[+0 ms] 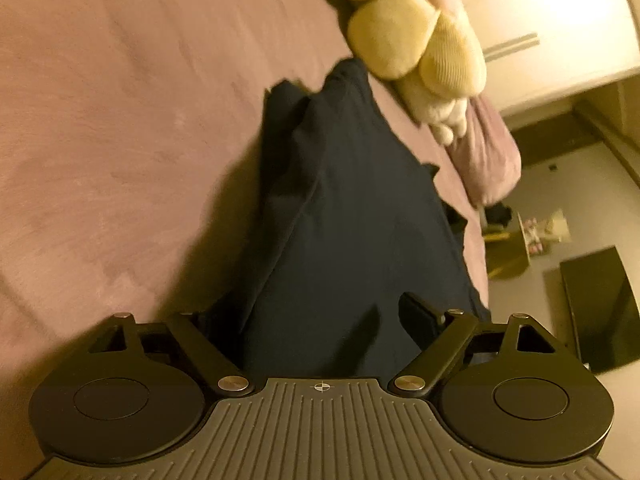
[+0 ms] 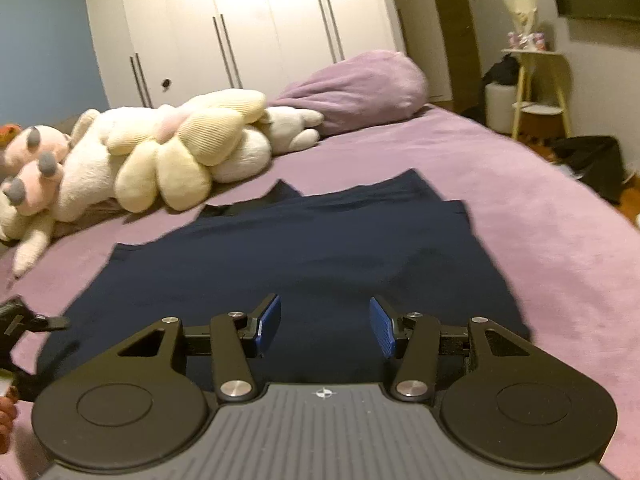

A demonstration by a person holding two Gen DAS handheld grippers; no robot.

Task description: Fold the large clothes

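left gripper's near finger (image 1: 208, 320): lying dark against the dark fabric, its pad not showing.
navy garment (image 1: 340, 220): its near hem hiding under the left gripper's body; in the right wrist view its near edge (image 2: 320, 264) is hiding behind the right gripper (image 2: 325, 326).
plush toys (image 2: 132, 160): running off the left edge of the picture, heads blurring together.
shelf items (image 2: 524, 36): too small and blurred to identify.
hand (image 2: 6, 416): being cut off at the left edge.
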